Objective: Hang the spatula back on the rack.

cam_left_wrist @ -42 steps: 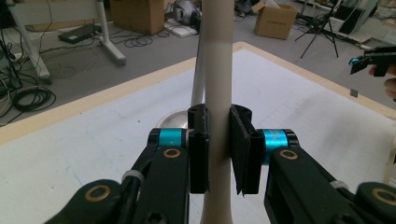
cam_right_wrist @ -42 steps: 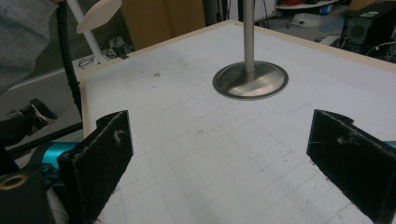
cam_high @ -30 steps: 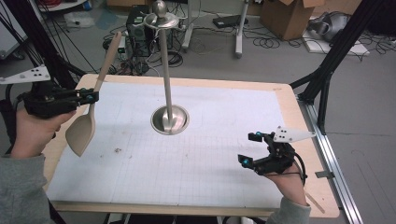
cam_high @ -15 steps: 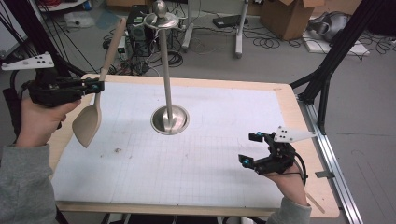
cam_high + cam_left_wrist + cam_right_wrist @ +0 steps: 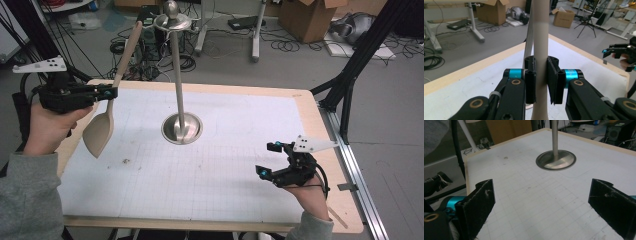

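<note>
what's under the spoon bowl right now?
Bare white mat at the table's left edge; the wooden spoon hangs clear above it in the left tool. The strip directly beneath the bowl is covered.

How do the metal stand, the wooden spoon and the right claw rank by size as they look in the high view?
1. Metal stand, tallest, rising from its round base to its top.
2. Wooden spoon, nearly as long; held up nearer the camera, so this order is unsure.
3. Right claw, clearly smallest.

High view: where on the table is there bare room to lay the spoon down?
The mat lies bare between the stand's base and the near edge, and right of the stand. It is tighter at the left, where the left gripper holds the spoon; the right gripper takes the near right corner.
</note>
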Demonstrator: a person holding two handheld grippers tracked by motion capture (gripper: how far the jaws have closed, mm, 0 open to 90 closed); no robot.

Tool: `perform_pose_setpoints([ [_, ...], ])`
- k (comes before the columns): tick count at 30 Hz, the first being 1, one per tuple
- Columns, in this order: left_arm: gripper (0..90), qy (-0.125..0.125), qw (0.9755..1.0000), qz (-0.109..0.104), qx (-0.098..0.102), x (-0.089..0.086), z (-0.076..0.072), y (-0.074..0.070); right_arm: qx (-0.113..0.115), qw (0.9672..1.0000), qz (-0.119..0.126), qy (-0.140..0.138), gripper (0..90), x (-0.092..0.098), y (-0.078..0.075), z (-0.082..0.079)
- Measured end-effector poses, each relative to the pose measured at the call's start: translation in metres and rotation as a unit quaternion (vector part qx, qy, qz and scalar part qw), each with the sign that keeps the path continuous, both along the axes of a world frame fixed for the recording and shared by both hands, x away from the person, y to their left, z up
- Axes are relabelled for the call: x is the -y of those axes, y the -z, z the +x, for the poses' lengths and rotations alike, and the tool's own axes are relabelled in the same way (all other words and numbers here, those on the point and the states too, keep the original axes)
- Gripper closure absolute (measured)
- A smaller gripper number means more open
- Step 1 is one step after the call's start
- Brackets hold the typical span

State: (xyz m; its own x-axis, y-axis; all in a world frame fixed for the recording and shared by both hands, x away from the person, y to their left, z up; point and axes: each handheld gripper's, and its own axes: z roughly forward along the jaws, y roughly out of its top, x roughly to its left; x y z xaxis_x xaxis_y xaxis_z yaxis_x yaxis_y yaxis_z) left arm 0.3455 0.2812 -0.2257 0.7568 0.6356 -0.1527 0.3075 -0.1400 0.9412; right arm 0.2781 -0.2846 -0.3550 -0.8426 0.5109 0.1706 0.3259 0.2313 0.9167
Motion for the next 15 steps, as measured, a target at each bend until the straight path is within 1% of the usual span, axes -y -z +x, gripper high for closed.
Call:
perform_pose_setpoints([
  [2, 78.1, -0.004, 1.0000, -0.005, -0.002, -0.0003, 0.0012, 0.0008, -0.003, 1.0000, -0.002, -0.002, 6.2, -0.0005, 0.0002, 0.0001],
  [3, 78.1, -0.005, 1.0000, -0.008, -0.002, -0.0008, 0.0020, 0.0018, 0.001, 1.0000, -0.001, -0.001, 6.2, -0.0005, 0.0002, 0.0005],
  [5, 78.1, -0.002, 0.9999, -0.016, -0.006, -0.0004, 0.0032, 0.0035, 0.000, 1.0000, 0.001, -0.002, 6.2, -0.0001, -0.0002, -0.0004],
  [9, 78.1, 0.002, 0.9999, -0.014, -0.008, 0.0011, 0.0044, 0.0061, 0.000, 1.0000, 0.002, 0.001, 6.2, 0.0014, -0.0001, -0.0005],
  [12, 78.1, -0.006, 1.0000, -0.006, 0.001, 0.0050, 0.0028, 0.0062, -0.002, 1.0000, 0.001, 0.002, 6.2, 0.0017, 0.0002, -0.0004],
  [15, 78.1, 0.000, 1.0000, -0.009, 0.002, 0.0077, 0.0031, 0.0062, 0.000, 1.0000, 0.000, 0.001, 6.2, 0.0013, 0.0003, -0.0001],
])
